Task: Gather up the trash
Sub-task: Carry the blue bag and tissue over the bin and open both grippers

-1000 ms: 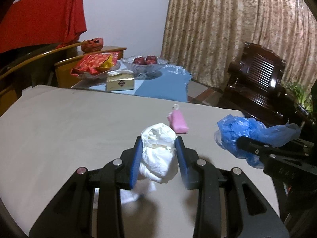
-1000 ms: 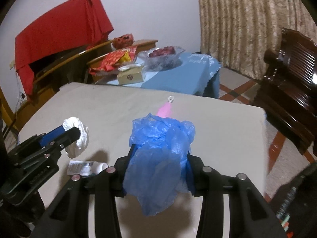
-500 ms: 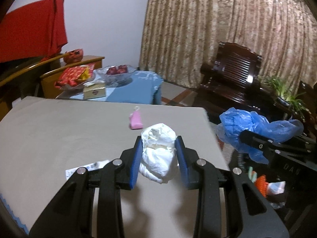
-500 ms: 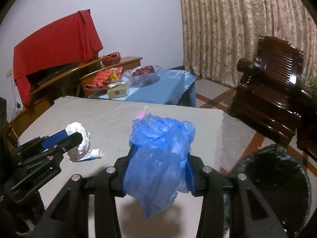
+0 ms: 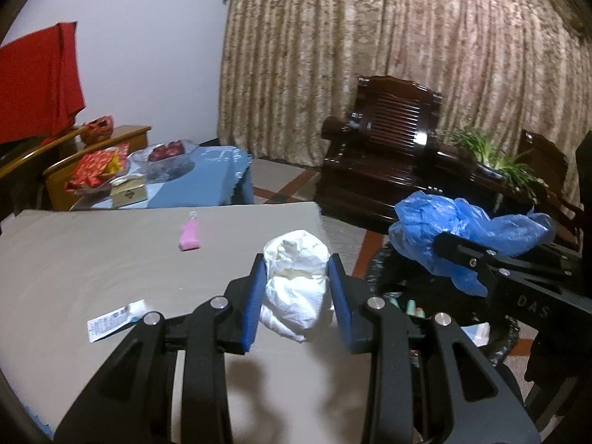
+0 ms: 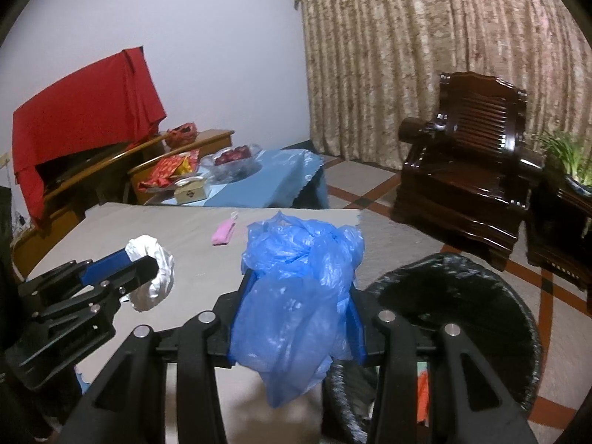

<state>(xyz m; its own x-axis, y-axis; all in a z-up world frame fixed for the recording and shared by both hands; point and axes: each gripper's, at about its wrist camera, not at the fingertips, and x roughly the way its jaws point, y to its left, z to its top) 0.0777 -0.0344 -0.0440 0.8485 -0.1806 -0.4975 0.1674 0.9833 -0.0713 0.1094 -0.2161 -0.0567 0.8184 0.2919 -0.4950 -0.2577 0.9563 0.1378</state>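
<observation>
My left gripper point(image 5: 296, 277) is shut on a crumpled white tissue wad point(image 5: 296, 281), held above the grey table's point(image 5: 92, 259) right edge. The right gripper point(image 6: 299, 281) is shut on a crumpled blue plastic bag point(image 6: 296, 288), which hangs down between its blue pads beside a black-lined trash bin point(image 6: 455, 318). The bin stands on the floor just right of the table; some litter shows inside it. In the left wrist view the blue bag point(image 5: 462, 233) and the right gripper's black fingers point(image 5: 481, 262) sit over the bin. A pink item point(image 5: 189, 236) and a white wrapper point(image 5: 114, 320) lie on the table.
A dark wooden armchair point(image 6: 470, 170) stands beyond the bin, with a potted plant point(image 5: 495, 155) to its right. A low table with a blue cloth point(image 6: 259, 181), fruit bowl and tissue box is behind the grey table. A red cloth point(image 6: 81, 122) hangs at the back left.
Both grippers have swung right and risen a little, each still holding its trash. The trash bin has come into view beside the table's right edge, under the blue bag.
</observation>
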